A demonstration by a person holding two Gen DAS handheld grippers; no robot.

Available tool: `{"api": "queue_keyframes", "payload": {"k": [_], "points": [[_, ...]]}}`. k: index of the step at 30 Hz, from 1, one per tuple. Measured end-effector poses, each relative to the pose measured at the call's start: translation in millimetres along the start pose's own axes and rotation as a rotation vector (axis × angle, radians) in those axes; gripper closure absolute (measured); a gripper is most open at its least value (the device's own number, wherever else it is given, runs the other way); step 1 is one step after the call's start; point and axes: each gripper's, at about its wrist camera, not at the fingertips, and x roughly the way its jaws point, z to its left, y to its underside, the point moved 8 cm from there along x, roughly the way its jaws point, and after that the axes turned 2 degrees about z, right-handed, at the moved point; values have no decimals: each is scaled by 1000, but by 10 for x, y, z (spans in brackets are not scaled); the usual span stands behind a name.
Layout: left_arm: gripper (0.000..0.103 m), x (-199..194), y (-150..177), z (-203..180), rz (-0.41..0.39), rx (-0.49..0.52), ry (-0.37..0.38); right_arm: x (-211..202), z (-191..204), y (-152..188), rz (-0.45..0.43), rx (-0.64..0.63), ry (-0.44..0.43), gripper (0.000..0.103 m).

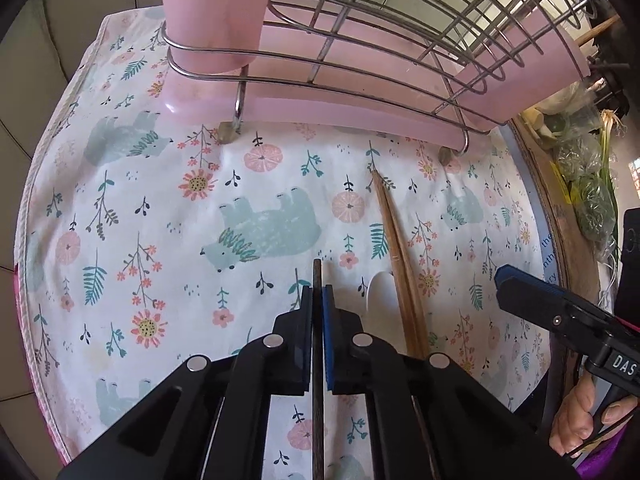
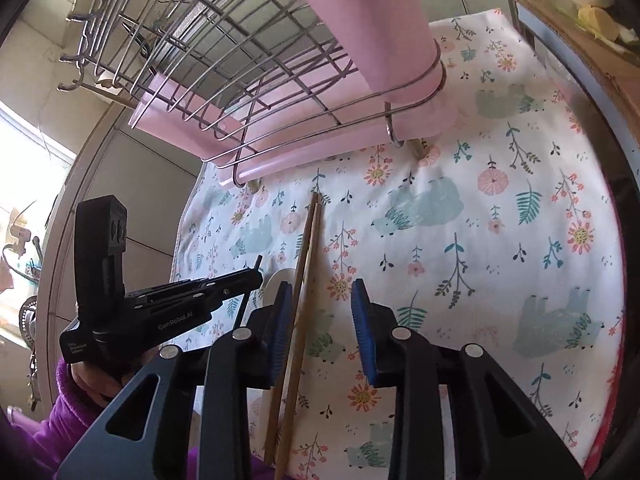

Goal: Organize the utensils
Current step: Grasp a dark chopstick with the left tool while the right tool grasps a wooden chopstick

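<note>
Left claw (image 1: 319,300) pinched a thin dark rod-like utensil (image 1: 318,400); right claw (image 2: 322,300), spread, straddled the paired brown wooden chopsticks (image 2: 304,264), long axis running ahead between its fingers, on the floral-clothed tabletop (image 2: 500,240).

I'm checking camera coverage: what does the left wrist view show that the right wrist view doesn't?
Only the left wrist view: the left claw from behind, pads shut on a thin dark stick, and bagged greens at right.

Only the right wrist view: the right claw open, straddling the wooden chopsticks, and a bright window.

Both: the floral cloth, wire rack, pink tray, white spoon and chopsticks.
</note>
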Motion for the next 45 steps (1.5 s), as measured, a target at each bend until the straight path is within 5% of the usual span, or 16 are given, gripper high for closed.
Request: {"api": "queue_keyframes", "payload": {"k": [6,17,29,34,45], "points": [[99,-228,32,183,-47,-42,33,262,74,-41,79,14,5,86],[99,-373,105,360,-88,-73,77,597,190,-103,160,-72,195,86],[99,-424,144,501,-100,-99,104,815,287,-157,197,-112,305,87],[99,-493,147,548,-118,-106,111,779,244,-177,167,-67,255,96],[99,-929,61,553,-254,-106,122,162,146,-184,-36,-37,148,97]]}}
